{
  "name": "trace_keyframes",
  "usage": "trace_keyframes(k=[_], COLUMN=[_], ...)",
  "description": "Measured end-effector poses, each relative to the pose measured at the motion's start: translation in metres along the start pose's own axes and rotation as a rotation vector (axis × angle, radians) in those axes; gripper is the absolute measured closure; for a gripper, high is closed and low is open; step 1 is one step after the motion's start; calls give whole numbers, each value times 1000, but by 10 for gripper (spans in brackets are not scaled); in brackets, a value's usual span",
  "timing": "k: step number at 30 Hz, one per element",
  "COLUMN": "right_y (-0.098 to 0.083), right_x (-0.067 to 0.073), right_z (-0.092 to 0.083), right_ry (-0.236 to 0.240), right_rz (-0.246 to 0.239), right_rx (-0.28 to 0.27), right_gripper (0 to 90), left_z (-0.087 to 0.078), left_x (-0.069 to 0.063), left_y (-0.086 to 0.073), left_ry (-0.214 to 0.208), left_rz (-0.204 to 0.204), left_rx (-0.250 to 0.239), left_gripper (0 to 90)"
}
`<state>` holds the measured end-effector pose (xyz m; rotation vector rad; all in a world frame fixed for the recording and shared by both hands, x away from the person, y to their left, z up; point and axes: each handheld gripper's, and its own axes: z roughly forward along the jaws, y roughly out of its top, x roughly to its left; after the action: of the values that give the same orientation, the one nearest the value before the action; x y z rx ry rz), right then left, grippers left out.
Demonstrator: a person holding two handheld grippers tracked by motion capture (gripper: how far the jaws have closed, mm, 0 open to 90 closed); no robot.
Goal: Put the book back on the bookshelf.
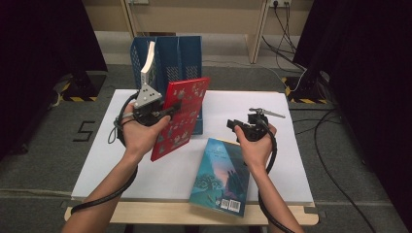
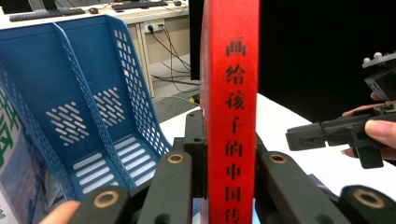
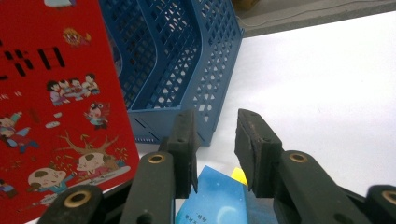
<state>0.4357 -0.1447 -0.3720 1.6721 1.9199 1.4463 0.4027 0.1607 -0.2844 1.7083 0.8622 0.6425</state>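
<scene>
The red book [image 1: 180, 116] stands upright above the white table [image 1: 291, 145], just in front of the blue file rack [image 1: 182, 56]. It looks like a thin, stiff hardcover — light, glossy and probably apt to slip — so a hold on the spine edge suits it. The left gripper [image 2: 231, 163] has exactly that: its jaws are clamped on the spine. The right gripper [image 3: 215, 149] hovers over the teal book [image 1: 221, 174] lying flat, jaws partly apart and holding nothing.
</scene>
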Motion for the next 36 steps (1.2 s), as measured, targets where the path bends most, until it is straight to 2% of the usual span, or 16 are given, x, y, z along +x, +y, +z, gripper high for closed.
trace_keyframes(k=[8,12,21,36], right_y=[-2,-3,-5,-7], right_x=[-1,-3,-2,-4], right_z=[1,1,2,4], right_ry=[-1,-5,-6,-9], right_rz=[10,-4,3,9], right_rx=[4,1,10,15], right_gripper=[686,686,687,685], left_z=[-1,-3,-8,-12], left_x=[2,4,12,28], left_y=[5,9,17,29], left_ry=[8,15,38,97], left_rz=[-10,-7,-15,-29], left_rx=[-14,-27,-55,-99], left_gripper=[794,794,794,794])
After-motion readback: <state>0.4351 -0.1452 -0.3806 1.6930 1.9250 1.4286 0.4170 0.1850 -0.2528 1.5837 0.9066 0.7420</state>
